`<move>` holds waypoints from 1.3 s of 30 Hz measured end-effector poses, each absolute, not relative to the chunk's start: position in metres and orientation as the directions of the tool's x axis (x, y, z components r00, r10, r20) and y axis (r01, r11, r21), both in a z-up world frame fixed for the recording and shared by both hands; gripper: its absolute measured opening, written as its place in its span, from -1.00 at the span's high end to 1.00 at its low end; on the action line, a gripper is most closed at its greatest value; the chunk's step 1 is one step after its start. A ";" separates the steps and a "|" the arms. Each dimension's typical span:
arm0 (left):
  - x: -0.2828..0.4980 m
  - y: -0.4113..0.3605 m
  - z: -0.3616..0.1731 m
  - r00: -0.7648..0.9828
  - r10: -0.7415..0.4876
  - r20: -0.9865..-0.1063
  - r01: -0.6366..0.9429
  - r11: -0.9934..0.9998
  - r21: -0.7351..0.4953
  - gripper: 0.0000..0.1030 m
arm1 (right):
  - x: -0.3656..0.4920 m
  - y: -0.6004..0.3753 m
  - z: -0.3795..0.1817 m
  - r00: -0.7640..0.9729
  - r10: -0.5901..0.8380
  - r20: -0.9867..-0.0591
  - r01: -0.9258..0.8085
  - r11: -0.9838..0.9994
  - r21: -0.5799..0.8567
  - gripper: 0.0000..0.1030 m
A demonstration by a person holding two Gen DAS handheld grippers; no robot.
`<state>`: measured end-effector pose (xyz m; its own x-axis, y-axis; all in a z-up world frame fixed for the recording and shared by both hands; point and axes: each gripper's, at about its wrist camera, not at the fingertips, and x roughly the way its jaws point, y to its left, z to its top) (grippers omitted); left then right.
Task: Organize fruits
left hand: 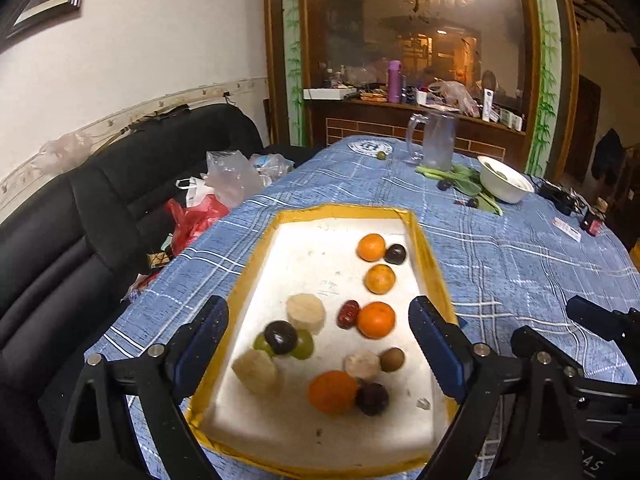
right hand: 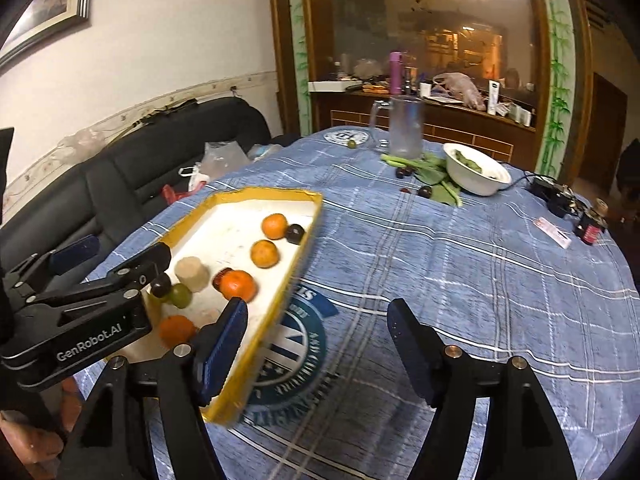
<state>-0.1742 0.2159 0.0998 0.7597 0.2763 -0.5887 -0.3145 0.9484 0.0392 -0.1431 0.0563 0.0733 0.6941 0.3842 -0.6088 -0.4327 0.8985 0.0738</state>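
A yellow-rimmed white tray (left hand: pixel 348 210) lies on the blue checked tablecloth (left hand: pixel 520 272). It holds several oranges (left hand: pixel 376 320), dark plums (left hand: pixel 281 337), green fruits (left hand: pixel 305 347), pale cut chunks (left hand: pixel 306 314), a red date (left hand: pixel 348 314) and a brown fruit (left hand: pixel 392 359). My left gripper (left hand: pixel 319 312) hovers open above the near half of the tray, with nothing in its jaws. In the right wrist view my right gripper (right hand: pixel 319 312) stands open over the cloth just right of the tray (right hand: pixel 260 192). Its left finger overlaps the rim. The left gripper (right hand: pixel 116 254) shows there above the fruit.
At the far end stand a glass jug (left hand: pixel 438 140), a white bowl (left hand: pixel 505 180) on leafy greens (left hand: pixel 464 180), a loose green fruit (left hand: pixel 381 155) and small dark fruits (left hand: pixel 443 185). Black devices (left hand: pixel 556 196) lie far right. A black sofa (left hand: pixel 80 220) with plastic bags (left hand: pixel 228 176) borders the table's left.
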 end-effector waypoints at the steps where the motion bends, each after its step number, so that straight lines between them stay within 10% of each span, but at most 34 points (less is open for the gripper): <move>1: -0.174 0.213 0.100 0.757 0.273 -0.593 -0.309 0.950 0.042 -0.77 | -0.144 0.053 0.072 0.696 0.379 -0.609 -0.427 0.901 0.073 -0.51; 39: -0.167 0.206 0.088 0.739 0.218 -0.637 -0.272 0.962 0.013 -0.77 | -0.134 0.044 0.050 0.661 0.336 -0.671 -0.381 0.921 0.086 -0.59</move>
